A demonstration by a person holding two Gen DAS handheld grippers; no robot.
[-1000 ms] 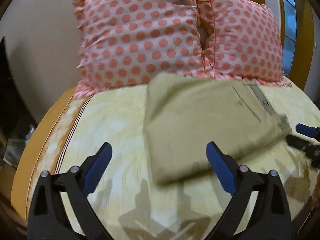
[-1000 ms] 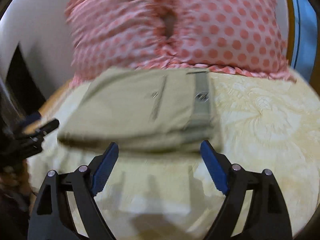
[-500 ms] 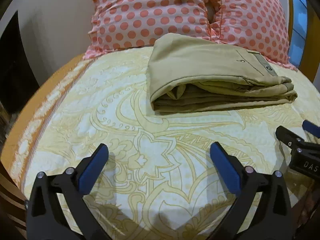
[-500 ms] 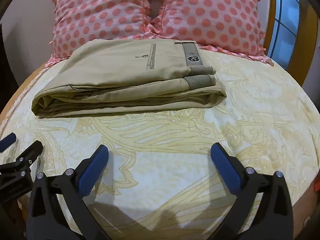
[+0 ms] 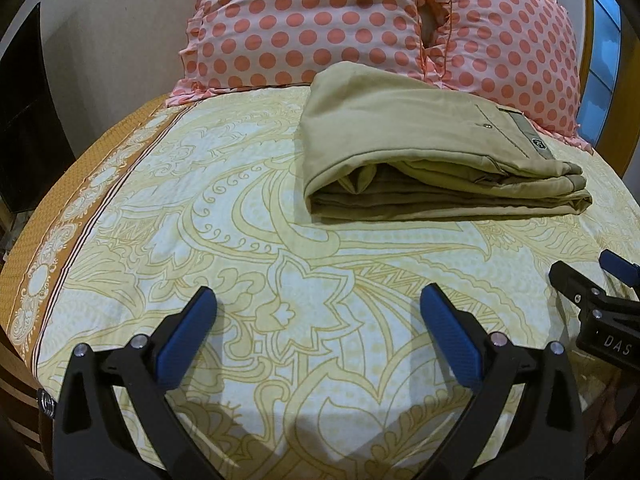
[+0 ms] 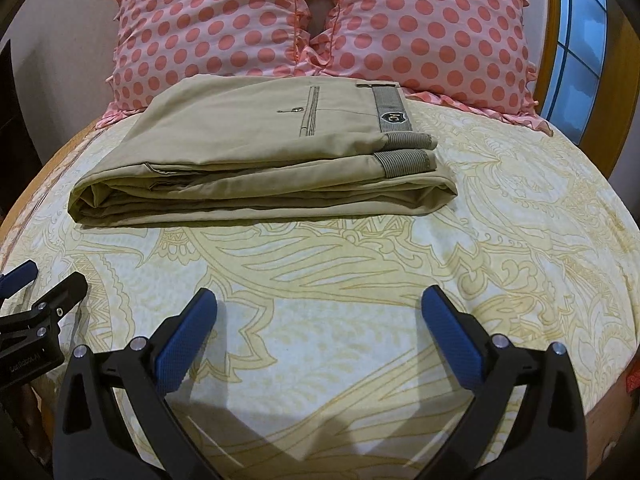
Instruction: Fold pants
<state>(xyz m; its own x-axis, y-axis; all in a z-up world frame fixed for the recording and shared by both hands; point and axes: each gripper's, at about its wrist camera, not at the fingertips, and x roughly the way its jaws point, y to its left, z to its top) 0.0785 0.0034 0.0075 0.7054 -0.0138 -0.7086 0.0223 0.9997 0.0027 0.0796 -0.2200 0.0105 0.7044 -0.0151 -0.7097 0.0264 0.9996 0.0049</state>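
The khaki pants (image 5: 420, 148) lie folded into a flat stack on the bed, just in front of the pillows; in the right wrist view the pants (image 6: 256, 152) show a back pocket and waistband label on top. My left gripper (image 5: 318, 326) is open and empty, held low over the bedsheet, well short of the pants. My right gripper (image 6: 320, 326) is open and empty too, also back from the pants. Each gripper shows at the edge of the other's view, the right gripper (image 5: 600, 280) at the right and the left gripper (image 6: 36, 292) at the left.
Two pink polka-dot pillows (image 5: 320, 24) stand against the wall behind the pants. The yellow patterned bedsheet (image 5: 240, 240) covers the bed, with an orange border (image 5: 52, 216) along its left edge. A window (image 6: 576, 52) with a wooden frame is at the far right.
Both grippers have pulled back and down from the folded pants, which now lie farther off and sharp in view. The pants have stayed folded on the bed.
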